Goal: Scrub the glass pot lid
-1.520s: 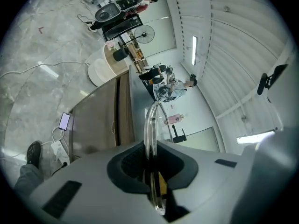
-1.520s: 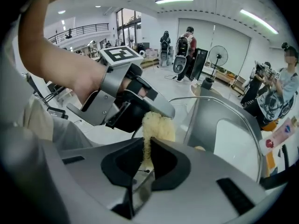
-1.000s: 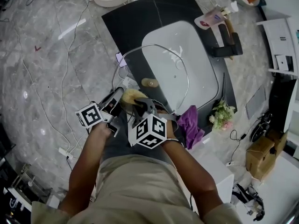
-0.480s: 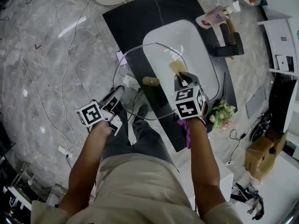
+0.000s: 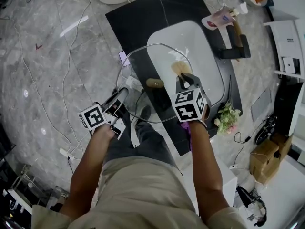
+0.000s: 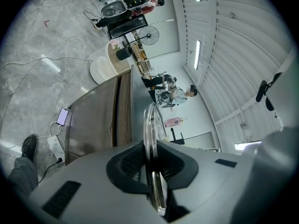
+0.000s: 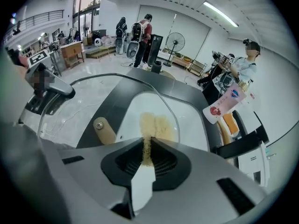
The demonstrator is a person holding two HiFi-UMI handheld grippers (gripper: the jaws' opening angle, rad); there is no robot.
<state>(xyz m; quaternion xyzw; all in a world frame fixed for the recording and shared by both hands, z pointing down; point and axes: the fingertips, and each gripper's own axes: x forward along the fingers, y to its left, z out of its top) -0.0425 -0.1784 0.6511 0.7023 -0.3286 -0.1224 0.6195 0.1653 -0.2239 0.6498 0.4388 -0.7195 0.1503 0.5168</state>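
Glass pot lid (image 5: pixel 143 68): held tilted above the near part of the white sink (image 5: pixel 209 51), with a wooden knob (image 5: pixel 155 83) at its middle.
Left gripper (image 6: pixel 150 171): jaws narrow, clamped on the lid's metal rim at its near-left edge.
Right gripper (image 7: pixel 147 155): jaws pinched on a tan scrub pad (image 7: pixel 152 125), pointing steeply down.
Scrub pad: lies against the glass, right of the knob, inside the rim.
Counter (image 5: pixel 138 18): black, surrounding the sink.

Over the white oval sink (image 5: pixel 209 56) we count one round glass pot lid (image 5: pixel 154 83), one tan scrub sponge (image 5: pixel 180 68) and two grippers: left gripper (image 5: pixel 123 93), right gripper (image 5: pixel 183 76). Beside it, one pink-white bottle (image 5: pixel 217 19).
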